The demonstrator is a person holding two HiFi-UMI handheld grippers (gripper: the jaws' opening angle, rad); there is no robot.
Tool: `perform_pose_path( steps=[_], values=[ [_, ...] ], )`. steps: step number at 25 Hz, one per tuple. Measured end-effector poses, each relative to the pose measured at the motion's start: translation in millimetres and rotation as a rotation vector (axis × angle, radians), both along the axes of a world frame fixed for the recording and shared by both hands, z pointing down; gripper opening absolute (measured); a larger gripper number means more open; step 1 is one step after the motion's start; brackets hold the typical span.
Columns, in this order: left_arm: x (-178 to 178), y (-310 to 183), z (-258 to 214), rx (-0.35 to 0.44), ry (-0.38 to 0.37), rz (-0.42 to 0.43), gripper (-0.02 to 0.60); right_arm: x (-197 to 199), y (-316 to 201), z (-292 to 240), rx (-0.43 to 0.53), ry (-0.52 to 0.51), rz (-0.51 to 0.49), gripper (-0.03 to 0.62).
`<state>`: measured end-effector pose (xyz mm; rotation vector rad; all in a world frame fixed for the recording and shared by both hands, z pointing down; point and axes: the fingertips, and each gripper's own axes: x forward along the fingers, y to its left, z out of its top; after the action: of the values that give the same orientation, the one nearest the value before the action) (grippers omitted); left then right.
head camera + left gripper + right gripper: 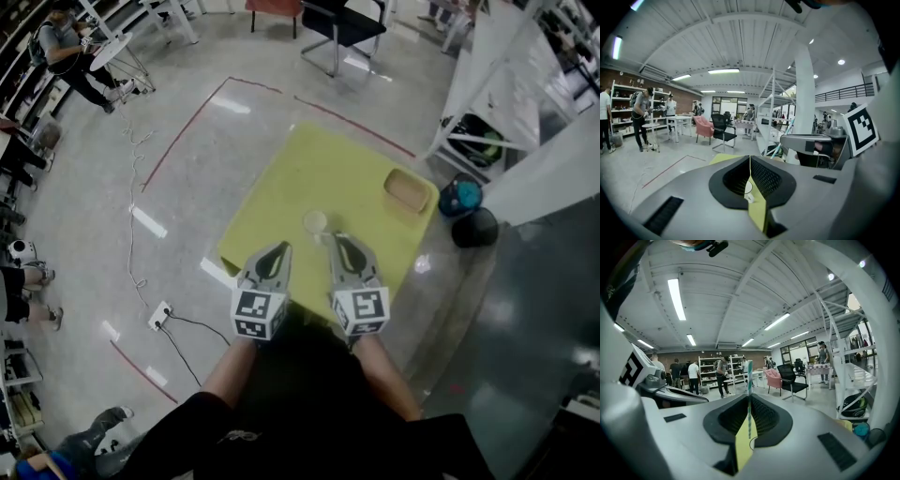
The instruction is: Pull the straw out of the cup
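Observation:
A small pale cup (315,222) stands upright near the middle of the yellow-green table (319,159). My right gripper (336,239) hovers just on the near side of the cup and above it, shut on the straw. In the right gripper view the teal-and-white striped straw (749,376) stands upright between the closed jaws of the right gripper (749,397), and part of the cup's rim (753,443) shows below. My left gripper (282,247) hangs to the left of the cup; its jaws meet with nothing between them. In the left gripper view the cup (747,187) shows below the left gripper (750,158).
A tan tray (406,190) lies at the table's far right corner. Beside the table on the floor are a blue ball-like thing (461,197) and a black one (474,228). A white rack (487,94) stands to the right, a black chair (342,23) behind. People stand at the far left.

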<state>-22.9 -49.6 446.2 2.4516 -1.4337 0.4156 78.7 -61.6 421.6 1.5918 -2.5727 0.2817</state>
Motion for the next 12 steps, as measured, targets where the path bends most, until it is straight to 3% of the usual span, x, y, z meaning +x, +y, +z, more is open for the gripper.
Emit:
perform_pose_path(
  steps=[12],
  values=[
    [-6,13,-14,0.034,0.013,0.026,0.048,1,18,-13,0.021,-0.006,0.043,0.037]
  ],
)
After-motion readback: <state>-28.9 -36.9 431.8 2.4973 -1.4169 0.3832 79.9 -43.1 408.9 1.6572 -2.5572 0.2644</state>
